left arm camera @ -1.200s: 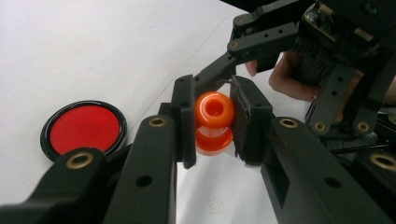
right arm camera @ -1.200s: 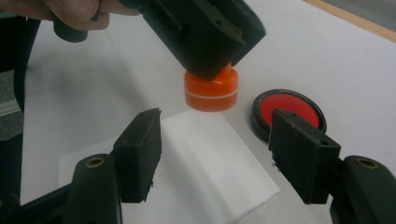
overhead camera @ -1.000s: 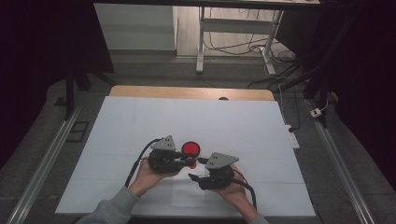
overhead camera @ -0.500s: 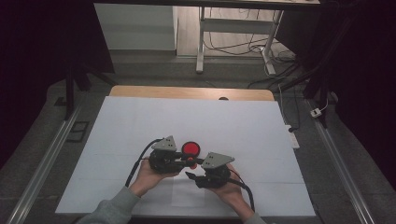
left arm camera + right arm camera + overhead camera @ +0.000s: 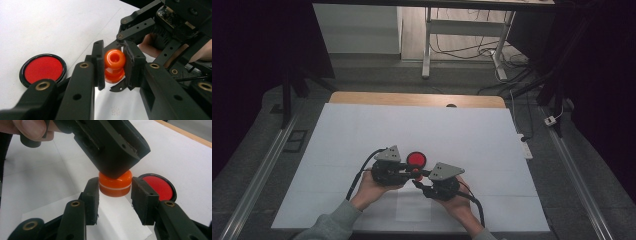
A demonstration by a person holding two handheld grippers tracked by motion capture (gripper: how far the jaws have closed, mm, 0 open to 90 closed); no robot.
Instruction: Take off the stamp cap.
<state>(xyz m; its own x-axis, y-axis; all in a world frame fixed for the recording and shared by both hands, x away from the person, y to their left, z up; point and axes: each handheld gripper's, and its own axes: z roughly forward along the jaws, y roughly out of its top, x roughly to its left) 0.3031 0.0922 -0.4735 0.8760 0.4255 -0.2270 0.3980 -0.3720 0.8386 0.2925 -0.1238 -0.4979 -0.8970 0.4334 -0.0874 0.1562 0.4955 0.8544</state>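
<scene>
- The left gripper [image 5: 113, 66] has its fingers [image 5: 98, 63] pinched on the upper part of a small orange bottle [image 5: 114, 65], one pad at its nine o'clock side and one at three o'clock in the left gripper view.
- The right gripper [image 5: 115, 195] has just been closing, and its fingers [image 5: 91, 195] flank the bottle's lower band [image 5: 115, 187]. A sliver of gap shows at each pad, so I read it as not yet pressing.
- In the high view the bottle [image 5: 416, 173] sits between the two grippers, low and centre over the white table sheet [image 5: 362, 130].
- A red disc with a black rim [image 5: 416, 159] lies flat on the sheet at about twelve o'clock from the bottle, just beside it.
- The step looks like a second grip on the bottle, perhaps for twisting the halves apart.
- To do it well: finish closing squarely on the lower band, below the pale seam.
- Hold the left grip steady.
- Keep both grippers in line with the bottle's axis, so it does not tilt or slip out.
</scene>
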